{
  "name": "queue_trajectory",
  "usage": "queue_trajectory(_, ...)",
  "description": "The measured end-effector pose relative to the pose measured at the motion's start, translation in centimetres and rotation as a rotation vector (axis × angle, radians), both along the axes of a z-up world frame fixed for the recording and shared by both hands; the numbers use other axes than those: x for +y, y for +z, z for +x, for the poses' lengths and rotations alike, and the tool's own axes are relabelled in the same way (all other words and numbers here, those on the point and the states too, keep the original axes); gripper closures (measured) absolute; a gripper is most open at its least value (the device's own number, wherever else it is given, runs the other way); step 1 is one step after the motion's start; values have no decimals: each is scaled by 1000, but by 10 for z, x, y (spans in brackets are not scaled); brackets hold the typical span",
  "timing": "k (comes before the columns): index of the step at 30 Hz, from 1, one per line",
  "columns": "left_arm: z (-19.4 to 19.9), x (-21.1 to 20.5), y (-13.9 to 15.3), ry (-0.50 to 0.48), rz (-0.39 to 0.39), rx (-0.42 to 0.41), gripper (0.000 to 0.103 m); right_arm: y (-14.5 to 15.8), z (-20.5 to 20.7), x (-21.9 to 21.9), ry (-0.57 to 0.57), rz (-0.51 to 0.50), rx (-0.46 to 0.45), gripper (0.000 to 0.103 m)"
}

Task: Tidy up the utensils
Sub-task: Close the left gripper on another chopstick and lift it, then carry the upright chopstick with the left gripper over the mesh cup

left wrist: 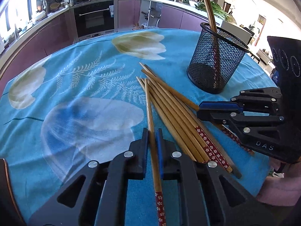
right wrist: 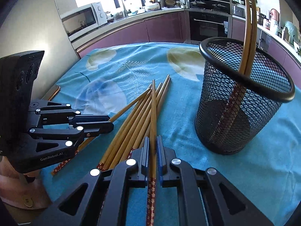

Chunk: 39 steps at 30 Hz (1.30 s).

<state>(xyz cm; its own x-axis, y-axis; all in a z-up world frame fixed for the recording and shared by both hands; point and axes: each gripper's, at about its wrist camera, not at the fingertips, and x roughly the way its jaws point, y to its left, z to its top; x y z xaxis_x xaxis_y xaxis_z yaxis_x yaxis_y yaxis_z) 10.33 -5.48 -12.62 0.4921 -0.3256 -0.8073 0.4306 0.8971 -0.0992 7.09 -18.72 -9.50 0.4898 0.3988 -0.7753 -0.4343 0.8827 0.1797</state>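
My left claw (left wrist: 152,141) is clamped on one chopstick (left wrist: 150,113), my right claw (right wrist: 152,148) on another (right wrist: 153,113), both over the pile (left wrist: 175,113) on the blue cloth (left wrist: 75,86). The mesh cup (right wrist: 242,101) nearby holds two chopsticks upright.

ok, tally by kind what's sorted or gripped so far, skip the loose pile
Black mesh holder: 1
Chopsticks standing in holder: 2
Chopsticks held, one in the left gripper jaws, one in the right gripper jaws: 2
Total: 5
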Motion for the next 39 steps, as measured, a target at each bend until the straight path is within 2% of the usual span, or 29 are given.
queue_trajectory(5,7,-1,0,-16,-9,9,91,-2,5,0,2,-3,0,95)
queue_trajectory(8,8,-2,2,0,-11,11,94,-1,4,-1,-2,0,-8,97)
queue_trajectory(11,8,2,8,8,-46,14,96,7,0,-8,-5,32,-36,97)
queue_trajectory(31,-24,18,125,-105,-279,-193,96,90,-29,-59,-59,176,-274,100)
queue_trajectory(35,-26,16,137,-110,-290,-227,96,83,-20,-56,-30,152,-217,98)
queue_trajectory(39,-24,14,134,-105,-300,-212,96,53,-9,-35,9,64,-122,93)
